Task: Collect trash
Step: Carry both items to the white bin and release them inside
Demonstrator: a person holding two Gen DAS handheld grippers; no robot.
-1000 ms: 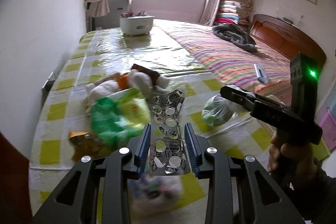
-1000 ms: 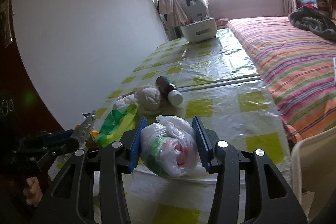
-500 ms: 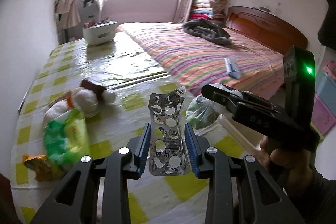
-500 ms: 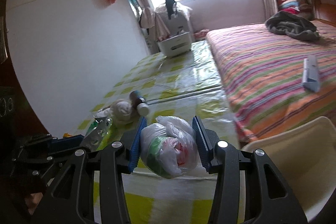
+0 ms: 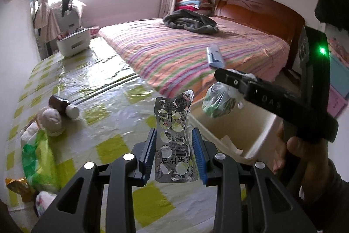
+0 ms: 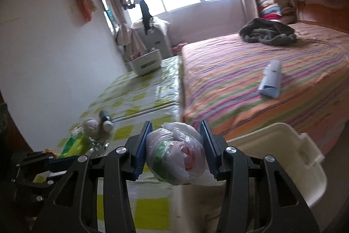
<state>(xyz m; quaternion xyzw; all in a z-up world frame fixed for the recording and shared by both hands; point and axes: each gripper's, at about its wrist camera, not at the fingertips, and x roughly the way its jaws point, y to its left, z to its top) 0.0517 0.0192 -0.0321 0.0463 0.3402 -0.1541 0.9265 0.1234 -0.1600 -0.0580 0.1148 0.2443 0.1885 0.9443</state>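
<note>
Overhead, bagged trash [image 6: 176, 154] above bin rim [image 6: 281, 130], bedside

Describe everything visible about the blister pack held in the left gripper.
The blister pack is a silvery foil strip standing upright, clamped by its lower half between the blue ridged pads of the left gripper. Most pockets look punched out, with torn foil circles and dark printed lettering. Its top end is bent and flared, rising free above the fingertips. It hangs above the yellow-checked table cover, touching nothing but the pads, just left of the cream bin.
</note>
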